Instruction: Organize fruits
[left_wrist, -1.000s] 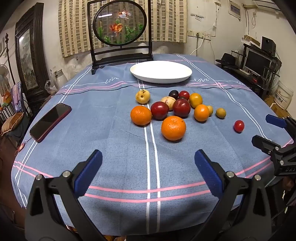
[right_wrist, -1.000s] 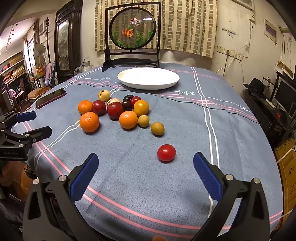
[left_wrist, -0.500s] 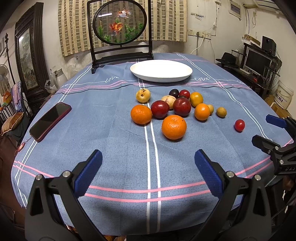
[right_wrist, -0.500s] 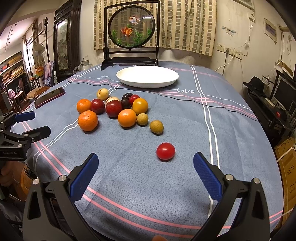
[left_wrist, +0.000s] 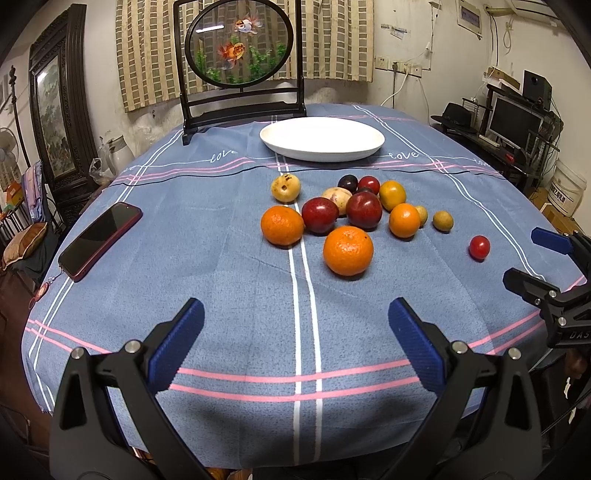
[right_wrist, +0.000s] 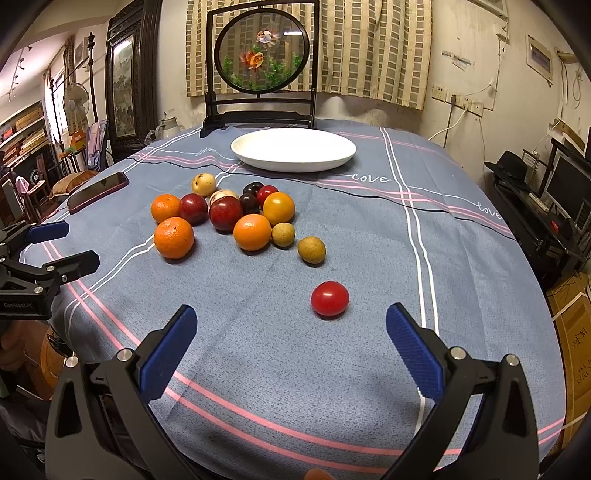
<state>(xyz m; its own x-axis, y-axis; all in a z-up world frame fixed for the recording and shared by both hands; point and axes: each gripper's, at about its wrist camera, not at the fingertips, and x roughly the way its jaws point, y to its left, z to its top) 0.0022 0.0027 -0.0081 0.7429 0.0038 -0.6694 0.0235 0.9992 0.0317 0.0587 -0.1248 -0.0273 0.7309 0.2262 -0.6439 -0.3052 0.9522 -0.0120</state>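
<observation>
Several fruits lie in a cluster on the blue tablecloth: oranges (left_wrist: 347, 250), dark red plums (left_wrist: 320, 215), a yellow pear-like fruit (left_wrist: 285, 188) and small olive-brown fruits (right_wrist: 311, 250). A red cherry tomato (right_wrist: 330, 298) lies apart, just ahead of my right gripper (right_wrist: 290, 345), which is open and empty. My left gripper (left_wrist: 295, 339) is open and empty, short of the nearest orange. An empty white plate (left_wrist: 321, 138) sits beyond the fruits; it also shows in the right wrist view (right_wrist: 293, 149).
A dark phone (left_wrist: 99, 240) lies at the table's left side. A framed round goldfish screen (left_wrist: 240, 48) stands behind the plate. The right gripper shows at the left view's right edge (left_wrist: 546, 266). A desk with monitor (left_wrist: 517, 118) stands to the right of the table.
Both grippers have edged slightly forward toward the fruits; the tomato sits a little nearer the right gripper. Both stay open. No fruit has moved.
</observation>
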